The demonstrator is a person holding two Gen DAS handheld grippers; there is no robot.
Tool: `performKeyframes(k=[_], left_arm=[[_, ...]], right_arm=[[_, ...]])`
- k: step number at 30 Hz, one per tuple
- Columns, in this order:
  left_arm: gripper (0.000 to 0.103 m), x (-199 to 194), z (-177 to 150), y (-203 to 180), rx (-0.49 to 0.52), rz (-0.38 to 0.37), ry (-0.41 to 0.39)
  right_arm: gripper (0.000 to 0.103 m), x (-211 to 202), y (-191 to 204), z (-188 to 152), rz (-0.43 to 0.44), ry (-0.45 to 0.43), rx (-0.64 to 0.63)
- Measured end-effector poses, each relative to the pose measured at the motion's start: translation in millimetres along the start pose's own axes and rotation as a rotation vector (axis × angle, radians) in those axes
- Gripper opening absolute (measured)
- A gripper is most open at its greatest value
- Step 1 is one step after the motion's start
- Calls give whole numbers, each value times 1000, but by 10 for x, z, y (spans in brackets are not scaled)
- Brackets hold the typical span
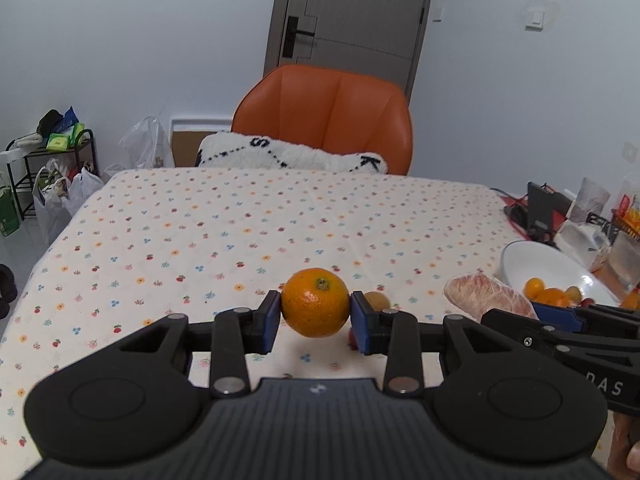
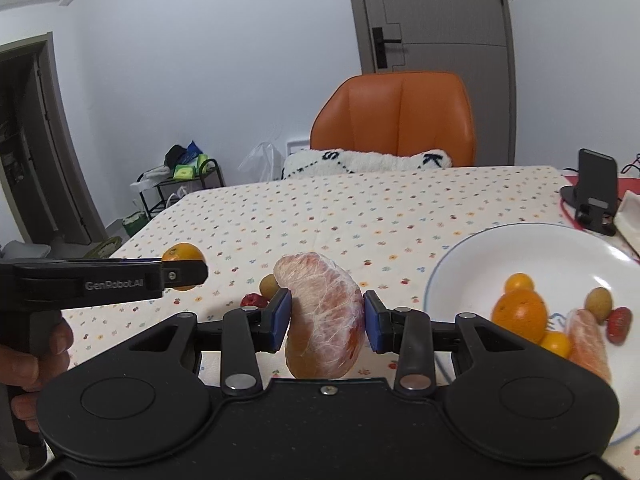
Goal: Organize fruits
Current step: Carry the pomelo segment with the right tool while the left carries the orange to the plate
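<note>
While left gripper [image 1: 315,322] clamps orange [image 1: 315,302], pomelo [image 2: 325,320] clamped

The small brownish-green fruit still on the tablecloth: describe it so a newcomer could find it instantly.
Start at the white plate on the flowered tablecloth, then look left past the wrapped pomelo piece held in the right tongs. Just beyond its left edge sits the small brownish-green fruit. Unlike the red fruit beside it, it is dull olive and round.

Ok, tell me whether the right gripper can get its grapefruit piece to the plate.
Probably yes: the right gripper holds the wrapped grapefruit piece, and nothing stands between it and the plate alongside.
</note>
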State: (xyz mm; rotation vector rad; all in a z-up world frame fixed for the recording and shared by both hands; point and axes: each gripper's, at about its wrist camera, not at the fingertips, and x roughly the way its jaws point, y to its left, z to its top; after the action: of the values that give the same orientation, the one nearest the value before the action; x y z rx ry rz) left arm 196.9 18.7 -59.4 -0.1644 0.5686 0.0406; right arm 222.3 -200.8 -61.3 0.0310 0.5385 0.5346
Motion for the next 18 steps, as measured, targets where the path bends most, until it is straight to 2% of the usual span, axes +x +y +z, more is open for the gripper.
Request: performKeyframes(k=[18], left_arm=[[36,-249,26,-520,31,-94,-44]], right_arm=[[37,-466,-360,-50,-94,-53,57]])
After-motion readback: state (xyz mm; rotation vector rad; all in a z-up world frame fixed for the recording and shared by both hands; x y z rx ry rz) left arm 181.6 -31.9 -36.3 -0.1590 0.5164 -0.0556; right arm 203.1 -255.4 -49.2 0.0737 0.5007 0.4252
